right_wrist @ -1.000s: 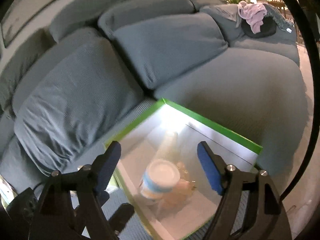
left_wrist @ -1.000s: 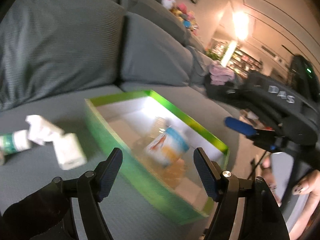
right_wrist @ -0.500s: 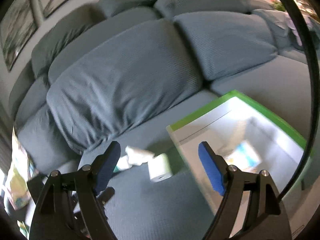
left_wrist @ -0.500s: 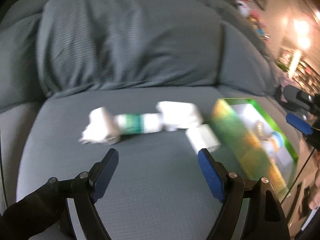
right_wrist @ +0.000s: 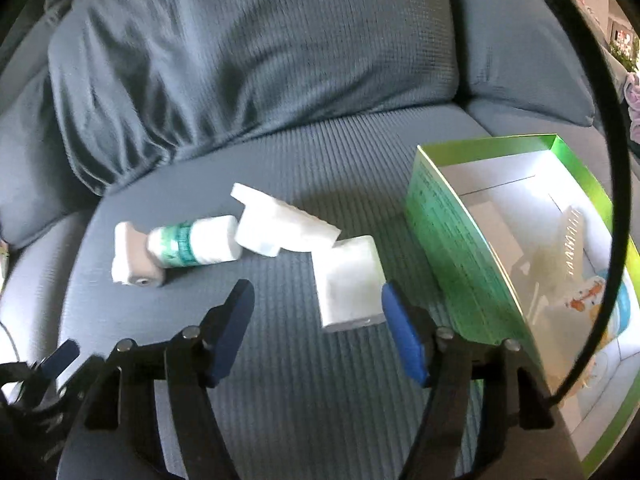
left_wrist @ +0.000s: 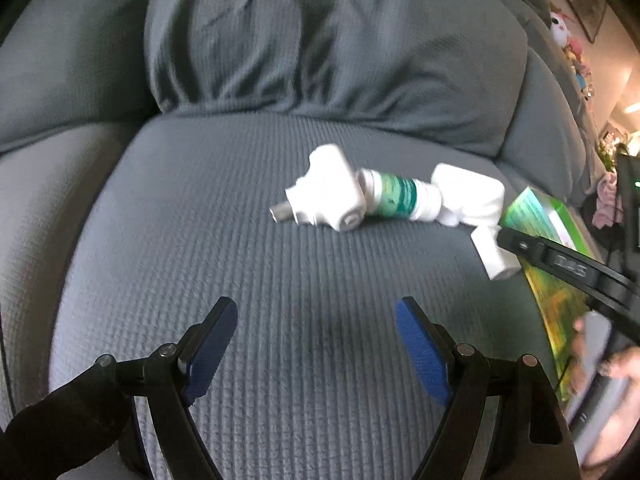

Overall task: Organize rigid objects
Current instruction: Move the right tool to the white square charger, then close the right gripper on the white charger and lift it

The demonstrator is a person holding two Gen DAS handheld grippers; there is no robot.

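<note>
Several white objects lie on the grey sofa seat: a white fitting [left_wrist: 326, 194] [right_wrist: 132, 258], a white bottle with a green label [left_wrist: 394, 198] [right_wrist: 196, 246], a white angular block [left_wrist: 468, 196] [right_wrist: 280, 222] and a flat white box [right_wrist: 348, 284] [left_wrist: 494, 252]. A green-rimmed open box [right_wrist: 460, 220] [left_wrist: 540, 220] stands on the right with a blue-and-white cup [right_wrist: 600, 296] lying in it. My left gripper [left_wrist: 316, 350] is open and empty, short of the objects. My right gripper [right_wrist: 316, 320] is open and empty, its right finger beside the flat white box.
Grey back cushions [left_wrist: 320, 40] [right_wrist: 256, 52] rise behind the seat. The right gripper's black body [left_wrist: 568, 272] and a hand [left_wrist: 616, 368] cross the left wrist view's right side. A black cable [right_wrist: 612, 160] arcs over the green box.
Both grippers have swung left, away from the green box, and now face the white objects on the seat. Both stay open and empty.
</note>
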